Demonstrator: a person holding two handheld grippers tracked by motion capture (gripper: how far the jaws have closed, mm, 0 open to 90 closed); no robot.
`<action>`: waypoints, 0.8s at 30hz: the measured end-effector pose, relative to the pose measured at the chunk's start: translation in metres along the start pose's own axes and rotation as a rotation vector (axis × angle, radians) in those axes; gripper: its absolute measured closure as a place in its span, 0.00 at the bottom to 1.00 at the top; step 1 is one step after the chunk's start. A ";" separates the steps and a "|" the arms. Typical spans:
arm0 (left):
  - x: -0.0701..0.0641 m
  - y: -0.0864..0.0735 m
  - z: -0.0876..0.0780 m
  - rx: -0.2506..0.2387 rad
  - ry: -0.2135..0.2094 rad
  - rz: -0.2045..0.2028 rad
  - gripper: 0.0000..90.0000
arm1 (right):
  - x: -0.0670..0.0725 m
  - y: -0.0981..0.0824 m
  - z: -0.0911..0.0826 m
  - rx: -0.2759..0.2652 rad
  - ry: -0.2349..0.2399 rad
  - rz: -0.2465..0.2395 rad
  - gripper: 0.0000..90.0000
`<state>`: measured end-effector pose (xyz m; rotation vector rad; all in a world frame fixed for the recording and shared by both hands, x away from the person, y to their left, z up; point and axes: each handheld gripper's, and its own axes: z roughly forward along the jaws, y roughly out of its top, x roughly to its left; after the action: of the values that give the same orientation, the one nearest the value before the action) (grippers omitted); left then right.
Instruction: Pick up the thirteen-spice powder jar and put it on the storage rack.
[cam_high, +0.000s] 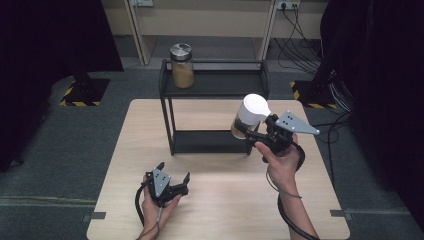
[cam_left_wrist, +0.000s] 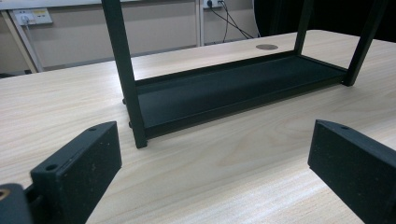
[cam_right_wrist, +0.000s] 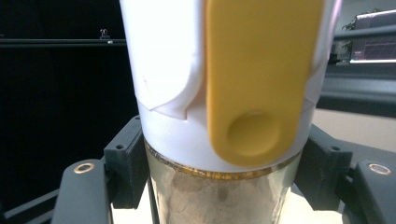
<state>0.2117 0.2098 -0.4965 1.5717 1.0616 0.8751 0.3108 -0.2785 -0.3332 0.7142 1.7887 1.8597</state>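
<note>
The right gripper (cam_high: 248, 131) is pinching the white-capped jar (cam_high: 246, 117) between its jaws, holding it above the table (cam_high: 220, 200).

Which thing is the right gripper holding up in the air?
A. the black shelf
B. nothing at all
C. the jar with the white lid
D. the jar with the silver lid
C: the right gripper is shut on the jar with the white lid, its black jaws pressing the glass on both sides in the right gripper view, while the jar with the silver lid stands on the black shelf.
</note>
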 end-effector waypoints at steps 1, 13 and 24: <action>0.000 0.000 0.000 0.000 0.000 -0.001 0.02 | 0.000 0.002 0.001 -0.001 0.000 -0.002 0.34; 0.000 0.001 0.000 0.007 0.001 -0.003 0.02 | 0.002 0.021 0.007 -0.017 0.005 -0.025 0.34; 0.000 0.002 0.000 0.010 0.000 -0.003 0.02 | 0.005 0.045 0.014 -0.031 0.015 -0.064 0.34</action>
<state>0.2121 0.2095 -0.4950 1.5780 1.0700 0.8692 0.3174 -0.2672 -0.2872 0.6262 1.7673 1.8505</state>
